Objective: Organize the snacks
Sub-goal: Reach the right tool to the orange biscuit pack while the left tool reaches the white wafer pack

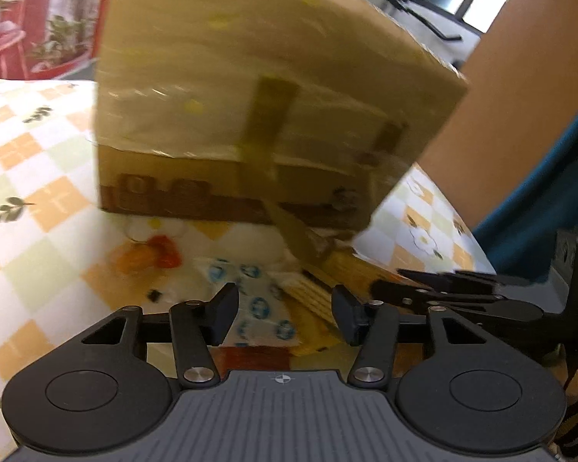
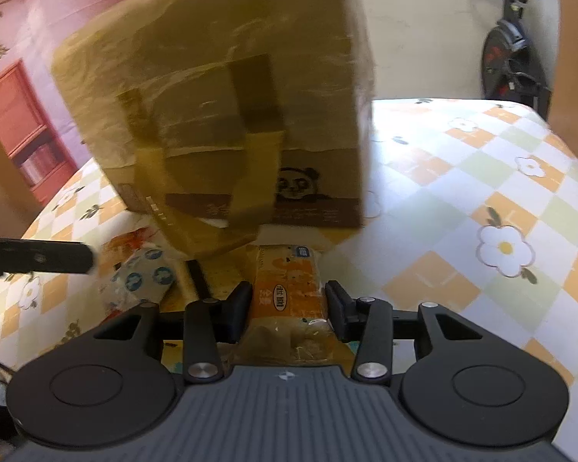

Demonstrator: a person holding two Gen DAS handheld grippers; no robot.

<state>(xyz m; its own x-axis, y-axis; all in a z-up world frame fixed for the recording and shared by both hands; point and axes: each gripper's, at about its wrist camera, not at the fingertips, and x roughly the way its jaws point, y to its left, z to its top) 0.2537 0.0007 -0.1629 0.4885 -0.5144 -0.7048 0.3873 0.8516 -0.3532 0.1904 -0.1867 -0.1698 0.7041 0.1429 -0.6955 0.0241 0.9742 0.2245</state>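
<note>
Checkered tablecloth (image 2: 481,177) with white flowers covers the table, with a red shelf and an exercise bike behind.

Right gripper (image 2: 287,310) has its pads on both sides of an orange snack packet (image 2: 285,288), apparently pinching it. Left gripper (image 1: 285,313) is partly apart over a white packet with blue circles (image 1: 258,308), pads not pressing on it as far as I can tell. Both packets sit just in front of a taped cardboard box (image 2: 227,115), which I'd guess is where the snacks go.

Risks: that crinkly wrapper could slip out of a narrow pinch, and both grippers sit close together, so they might bump or shove the other packets.

Right view shows the panda print on the box and a clear look at the orange packet. Left view is blurrier, but shows a tan wafer-looking pack (image 1: 320,292) beside the blue-dotted one.
</note>
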